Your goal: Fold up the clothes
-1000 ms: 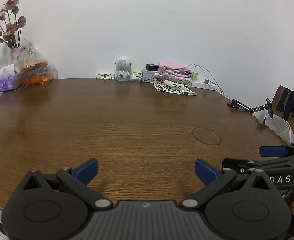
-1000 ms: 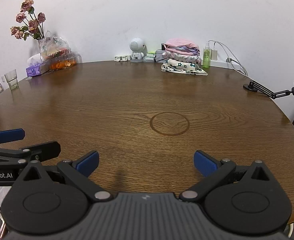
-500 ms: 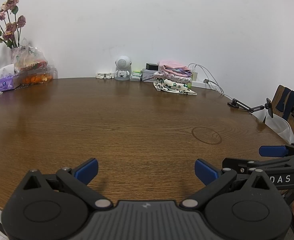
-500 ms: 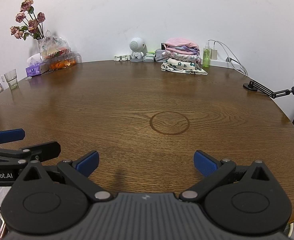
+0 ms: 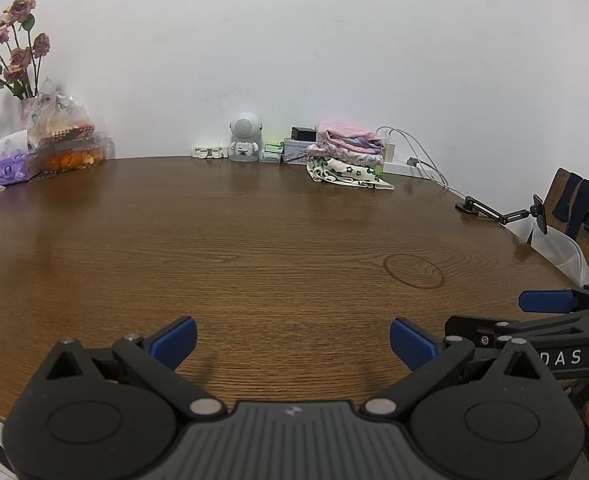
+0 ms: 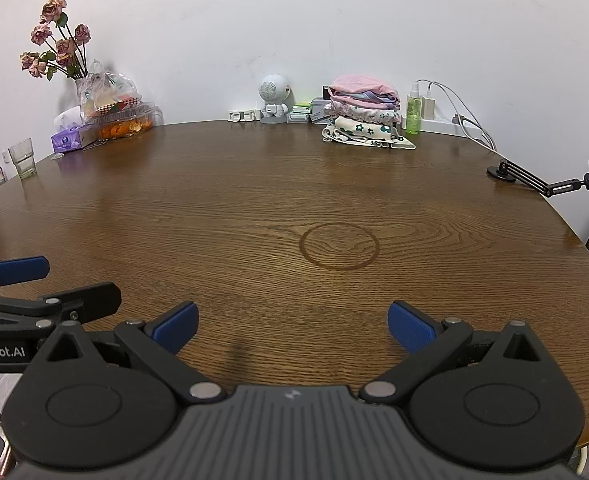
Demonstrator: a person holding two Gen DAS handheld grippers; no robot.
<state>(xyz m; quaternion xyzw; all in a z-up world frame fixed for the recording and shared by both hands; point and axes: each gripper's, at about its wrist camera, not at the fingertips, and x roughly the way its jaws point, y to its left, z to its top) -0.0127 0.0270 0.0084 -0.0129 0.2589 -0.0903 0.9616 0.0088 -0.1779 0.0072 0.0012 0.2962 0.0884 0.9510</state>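
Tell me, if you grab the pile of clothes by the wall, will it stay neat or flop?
The pile of clothes would probably flop: it is soft folded cloth, and the flowered bottom piece already spills out loosely. Pinched from one side, the stacked layers would likely slide apart. It looks light.

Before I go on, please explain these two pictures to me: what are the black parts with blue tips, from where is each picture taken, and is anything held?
There is no robot: a person holds one hand tool in each hand. Each tool has a camera looking forward along its own jaws, so one picture comes from the left gripper and the other from the right gripper. The blue tips are the finger pads. Both pairs of jaws stand wide open and hold nothing. Below them is a round wooden table. At its far edge, near the wall, lies a stack of folded clothes; flowers, a small robot figure, a glass and a green spray bottle are also there.
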